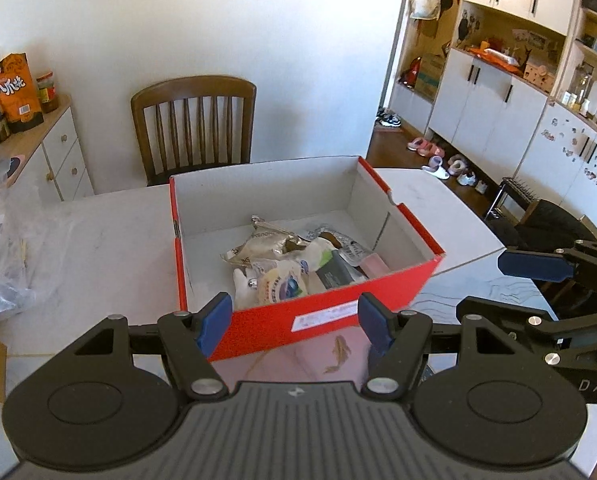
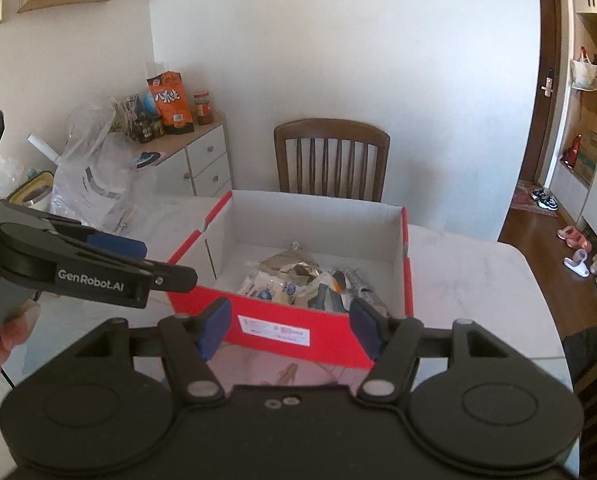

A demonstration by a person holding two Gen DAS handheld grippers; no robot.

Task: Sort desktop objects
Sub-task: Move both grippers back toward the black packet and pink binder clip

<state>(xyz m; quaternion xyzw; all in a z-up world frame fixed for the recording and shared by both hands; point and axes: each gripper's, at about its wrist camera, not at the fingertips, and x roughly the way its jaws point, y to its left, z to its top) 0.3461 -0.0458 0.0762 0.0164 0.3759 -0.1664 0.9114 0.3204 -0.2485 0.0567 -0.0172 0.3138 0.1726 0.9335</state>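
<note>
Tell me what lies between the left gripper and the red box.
Nothing: in the left wrist view the open, empty left gripper faces the red box across bare tabletop.

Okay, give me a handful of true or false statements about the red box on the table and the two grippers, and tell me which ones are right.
1. The red cardboard box with white inner walls holds a pile of crumpled packets and wrappers. True.
2. The left gripper is clamped on a packet. False: its blue-padded jaws stand apart with nothing between them.
3. A brown wooden chair with a slatted back stands behind the white marble-look table. True.
4. The box has its lid on. False: it is open at the top.
5. The right gripper holds nothing. True.
6. The orange snack bag lies inside the box. False: it stands on the white side cabinet by the wall.
</note>
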